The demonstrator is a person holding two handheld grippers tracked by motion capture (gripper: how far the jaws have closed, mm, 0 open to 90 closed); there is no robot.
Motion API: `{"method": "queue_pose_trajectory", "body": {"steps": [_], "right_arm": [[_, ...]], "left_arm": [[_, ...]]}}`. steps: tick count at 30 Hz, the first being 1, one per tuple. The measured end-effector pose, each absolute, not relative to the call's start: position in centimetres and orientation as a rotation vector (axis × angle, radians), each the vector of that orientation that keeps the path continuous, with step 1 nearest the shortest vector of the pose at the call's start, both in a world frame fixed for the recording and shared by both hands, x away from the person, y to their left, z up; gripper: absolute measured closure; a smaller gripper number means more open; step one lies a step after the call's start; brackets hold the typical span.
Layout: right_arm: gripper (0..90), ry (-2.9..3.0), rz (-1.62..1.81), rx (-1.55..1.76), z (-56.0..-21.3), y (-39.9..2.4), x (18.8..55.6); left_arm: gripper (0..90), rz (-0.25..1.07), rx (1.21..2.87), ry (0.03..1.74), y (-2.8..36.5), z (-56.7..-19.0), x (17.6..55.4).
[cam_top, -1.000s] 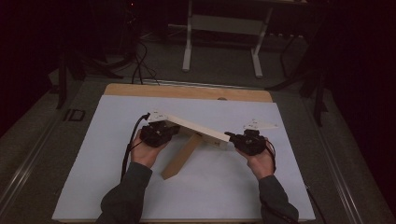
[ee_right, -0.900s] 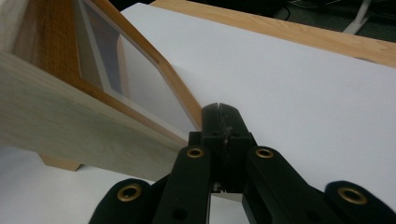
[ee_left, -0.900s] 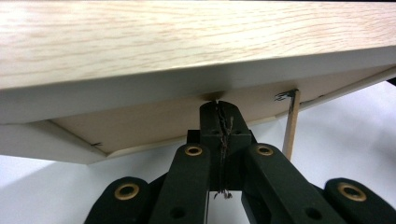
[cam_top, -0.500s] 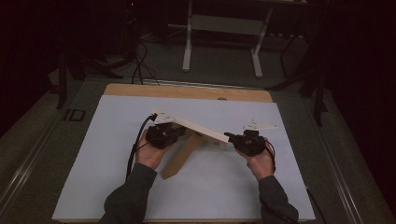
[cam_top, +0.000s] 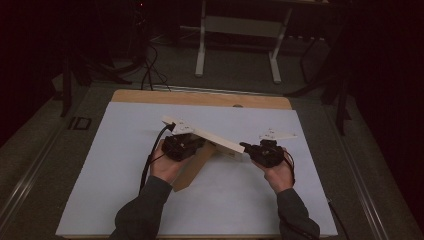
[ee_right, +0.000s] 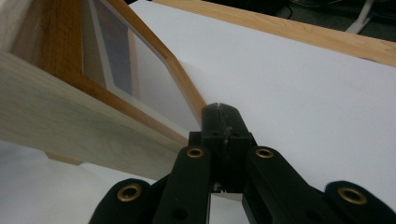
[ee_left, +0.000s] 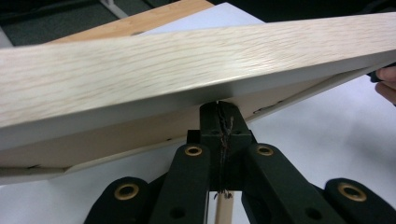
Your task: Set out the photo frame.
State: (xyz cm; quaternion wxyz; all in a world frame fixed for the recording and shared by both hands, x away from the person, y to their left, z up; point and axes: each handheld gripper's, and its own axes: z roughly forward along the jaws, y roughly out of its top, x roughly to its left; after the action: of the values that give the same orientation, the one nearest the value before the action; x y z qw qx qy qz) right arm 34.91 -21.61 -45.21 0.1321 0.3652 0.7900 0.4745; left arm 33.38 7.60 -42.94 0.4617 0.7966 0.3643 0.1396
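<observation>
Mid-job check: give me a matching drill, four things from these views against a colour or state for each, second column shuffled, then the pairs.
Things:
1. left gripper
2. wooden frame
3. table sheet
4. table edge strip

States or colours:
A. bare light brown wood at the far side
B. white, flat
C. lifted and tilted between both grippers
D. jaws shut beneath the pale board

Pairs: 1-D, 2-C, 3-B, 4-A
</observation>
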Motion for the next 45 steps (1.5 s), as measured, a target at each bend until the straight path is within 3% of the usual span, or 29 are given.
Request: {"method": "queue_pose_trajectory", "body": {"steps": [45], "right_arm": [[90.0, 2.362, 1.362, 0.972, -45.0, -20.0, 34.0]], "left_arm": [[90.0, 0.342, 2.03, 0.888, 6.1, -43.4, 35.1]]}}
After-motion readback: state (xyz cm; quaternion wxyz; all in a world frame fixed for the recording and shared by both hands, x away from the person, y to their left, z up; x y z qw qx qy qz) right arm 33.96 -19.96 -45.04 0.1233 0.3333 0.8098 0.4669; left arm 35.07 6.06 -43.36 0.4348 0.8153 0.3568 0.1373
